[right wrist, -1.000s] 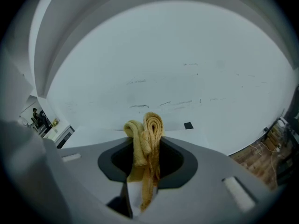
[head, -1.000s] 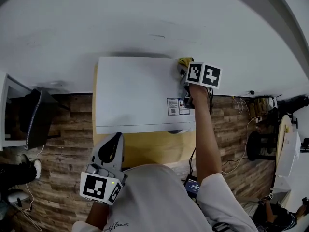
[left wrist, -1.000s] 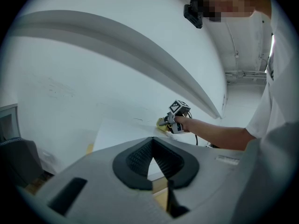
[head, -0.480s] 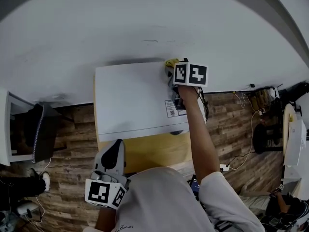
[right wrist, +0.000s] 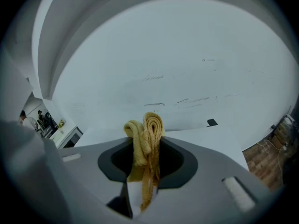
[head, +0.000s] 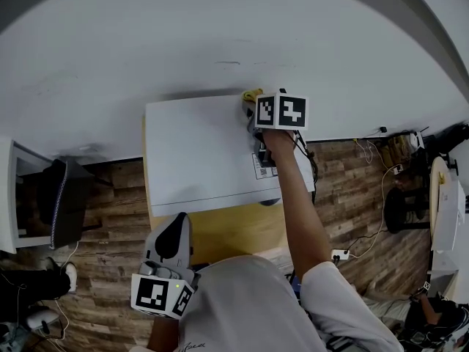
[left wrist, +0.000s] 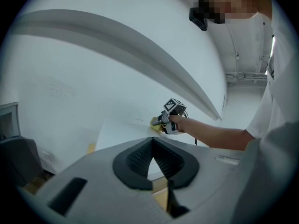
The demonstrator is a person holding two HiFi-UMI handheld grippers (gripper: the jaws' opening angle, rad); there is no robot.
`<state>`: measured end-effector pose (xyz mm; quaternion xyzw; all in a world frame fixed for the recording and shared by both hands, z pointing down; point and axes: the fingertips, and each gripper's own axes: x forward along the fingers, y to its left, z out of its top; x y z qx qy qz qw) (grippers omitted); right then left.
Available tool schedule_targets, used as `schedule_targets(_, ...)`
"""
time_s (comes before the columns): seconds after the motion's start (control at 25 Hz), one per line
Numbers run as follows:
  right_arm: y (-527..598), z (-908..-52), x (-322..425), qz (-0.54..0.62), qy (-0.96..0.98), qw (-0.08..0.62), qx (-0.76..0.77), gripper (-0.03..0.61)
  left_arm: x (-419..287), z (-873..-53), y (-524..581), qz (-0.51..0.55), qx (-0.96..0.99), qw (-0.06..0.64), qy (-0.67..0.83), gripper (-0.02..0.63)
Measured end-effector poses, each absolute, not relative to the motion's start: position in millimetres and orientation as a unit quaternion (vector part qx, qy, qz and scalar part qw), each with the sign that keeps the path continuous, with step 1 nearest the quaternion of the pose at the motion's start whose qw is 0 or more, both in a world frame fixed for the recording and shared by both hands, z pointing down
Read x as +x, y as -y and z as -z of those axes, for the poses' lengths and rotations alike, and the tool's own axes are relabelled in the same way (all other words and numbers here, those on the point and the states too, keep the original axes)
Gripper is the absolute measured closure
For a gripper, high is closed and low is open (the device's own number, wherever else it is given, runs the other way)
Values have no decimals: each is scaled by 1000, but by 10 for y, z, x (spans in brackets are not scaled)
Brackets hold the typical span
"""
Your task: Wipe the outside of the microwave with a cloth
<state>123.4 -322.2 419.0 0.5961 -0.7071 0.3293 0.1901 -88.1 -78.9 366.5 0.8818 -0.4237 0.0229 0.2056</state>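
R gripper (right wrist: 147,158) is clamped on a folded yellow terry cloth (right wrist: 148,132), w/ 2 rolled folds sticking up past the jaws. The cloth is held at the top of the white box-shaped microwave (head: 198,152), approx. 1 o'clock from its centre, by the white wall (head: 220,35). L gripper (left wrist: 152,143), jaws together w/ nothing between, is kept at the microwave's 7 o'clock, beside the tan wooden table (head: 220,229).
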Motion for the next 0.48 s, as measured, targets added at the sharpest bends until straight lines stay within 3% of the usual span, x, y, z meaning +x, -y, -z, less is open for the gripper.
schedule_targets(0.48,3274,-4206,851,-325,717,199,584,459,-931,-3671,817,-19,881,204,426,624)
